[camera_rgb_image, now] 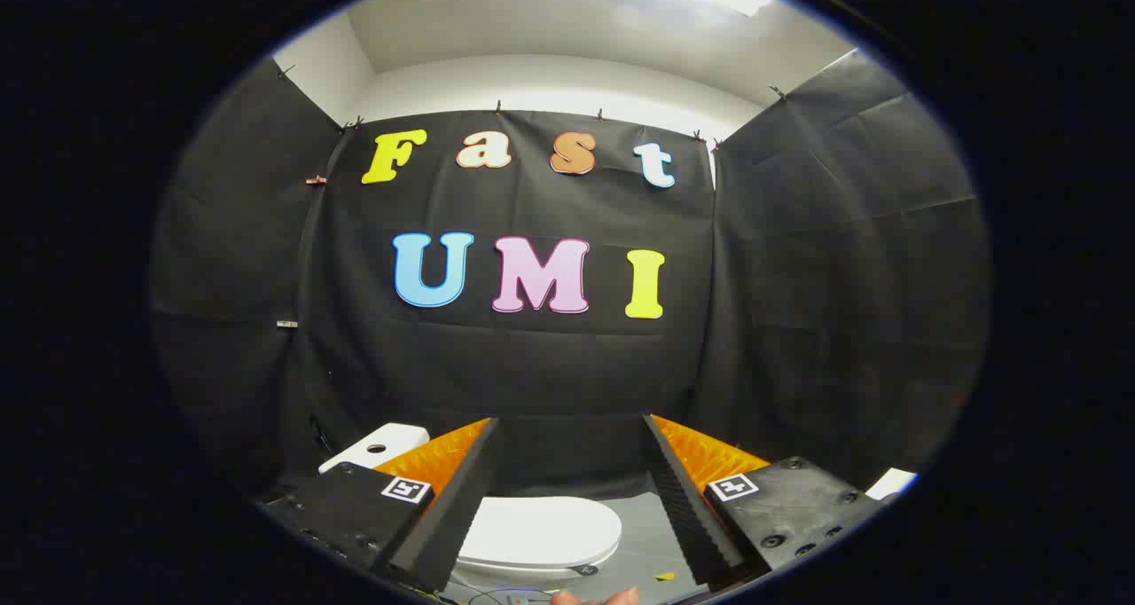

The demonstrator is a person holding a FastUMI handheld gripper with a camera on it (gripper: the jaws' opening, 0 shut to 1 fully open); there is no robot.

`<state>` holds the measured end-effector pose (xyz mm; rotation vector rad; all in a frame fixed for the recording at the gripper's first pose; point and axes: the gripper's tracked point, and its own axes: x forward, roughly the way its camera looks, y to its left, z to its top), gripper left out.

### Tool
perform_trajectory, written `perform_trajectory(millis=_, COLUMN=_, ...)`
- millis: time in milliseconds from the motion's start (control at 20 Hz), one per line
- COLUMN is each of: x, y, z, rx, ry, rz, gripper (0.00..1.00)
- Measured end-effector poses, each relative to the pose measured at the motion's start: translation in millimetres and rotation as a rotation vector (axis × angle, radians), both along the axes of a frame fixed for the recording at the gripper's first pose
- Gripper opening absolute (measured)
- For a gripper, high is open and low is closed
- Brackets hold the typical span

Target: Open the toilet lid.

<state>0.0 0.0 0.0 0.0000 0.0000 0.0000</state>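
The gripper [570, 436] holds its two fingers wide apart with nothing between their pads, raised above the toilet and pointing toward the booth's black cloth wall [567, 365]. Below, seen in the gap between the fingers and nearer the left one, lies the white toilet lid [541, 530], down flat and closed, not touched by either finger. Beyond the left finger sits the white cistern [377, 447] with a round button on top. Grey floor [643, 534] shows beside the lid.

1. The floor [643, 534] was grey and smooth.
2. A white toilet [532, 534] stood on it with its lid [541, 527] down, seen between the wide-apart fingers of the gripper [572, 481].
3. A tiny yellow bit [663, 577] lay beside the toilet.
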Motion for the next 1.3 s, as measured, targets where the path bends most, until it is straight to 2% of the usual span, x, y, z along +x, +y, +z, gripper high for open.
perform_trajectory(millis=900, x=0, y=9, z=2, rx=-0.021, ry=-0.01, rz=0.016, gripper=0.98)
perform_trajectory(millis=1300, x=16, y=5, z=-19, rx=-0.031, ry=-0.042, rz=0.027, gripper=0.98)
